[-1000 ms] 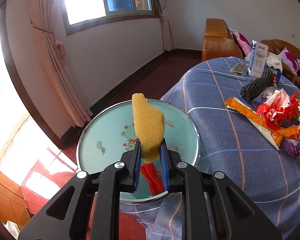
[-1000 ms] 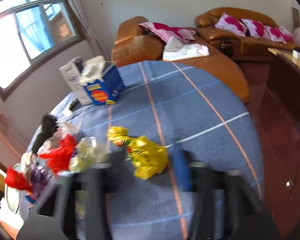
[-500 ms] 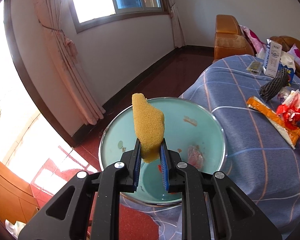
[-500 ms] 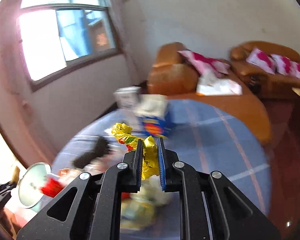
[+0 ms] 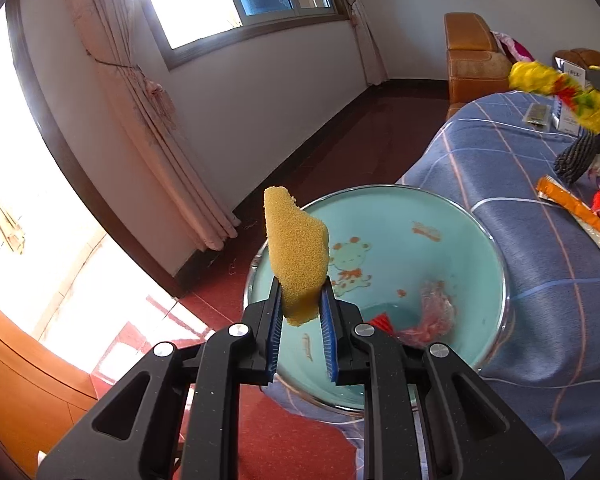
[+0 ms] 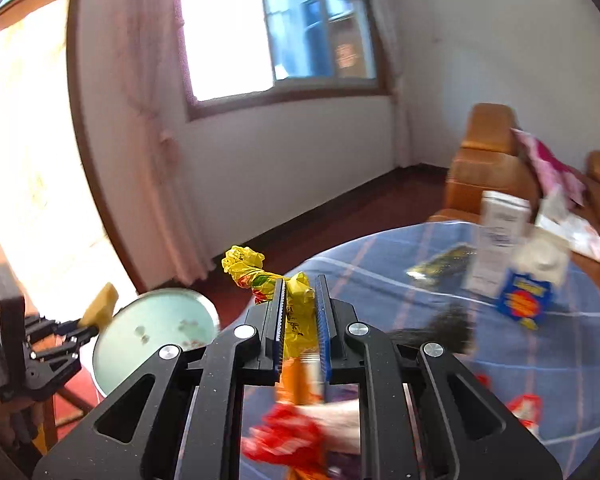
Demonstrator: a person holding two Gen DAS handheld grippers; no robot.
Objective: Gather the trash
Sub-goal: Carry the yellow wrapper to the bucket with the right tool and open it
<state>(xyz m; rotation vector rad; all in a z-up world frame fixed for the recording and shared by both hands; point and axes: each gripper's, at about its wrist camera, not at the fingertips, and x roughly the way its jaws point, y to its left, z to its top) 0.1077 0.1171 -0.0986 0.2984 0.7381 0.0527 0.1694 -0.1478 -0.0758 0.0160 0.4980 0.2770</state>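
Left gripper (image 5: 300, 300) clamped narrow on a yellow sponge (image 5: 296, 256), standing upright between the blue pads (image 5: 327, 320) and sticking out well past the tips. Lower end of the sponge hanging just below the pad line, nothing hidden there. Straight beyond the fingertips and slightly right: the teal basin (image 5: 472, 240), tilted toward the lens, near rim cut off behind the right finger. Inside, right of the fingers, a crumpled pinkish wrapper (image 5: 436, 308) and a red scrap (image 5: 382, 322), partly masked by the finger body. Cartoon animal printed on the basin wall; no readable lettering.

Far right of the left fingers, the blue checked tablecloth (image 5: 520, 320), running out of frame. Orange wrapper (image 5: 568, 204) and a dark ribbed object (image 5: 576, 156) lying on it, both clipped by the picture edge.

Right gripper (image 6: 300, 308) shut tight on a yellow crumpled wrapper (image 6: 296, 300); twisted end poking out left past the fingertips, dark print on it too creased to read. Same wrapper seen up at the far right edge from the left wrist. Below the fingers, blurred orange and red trash (image 6: 288, 436), shapes smeared beyond telling. Right of the fingers, a blue tissue box (image 6: 524, 300) and a white carton (image 6: 500, 232), labels blurred, unreadable.

Left of the right fingers, basin again, with open red floor (image 6: 340, 232) ahead. Table edge falling away just past the fingertips.
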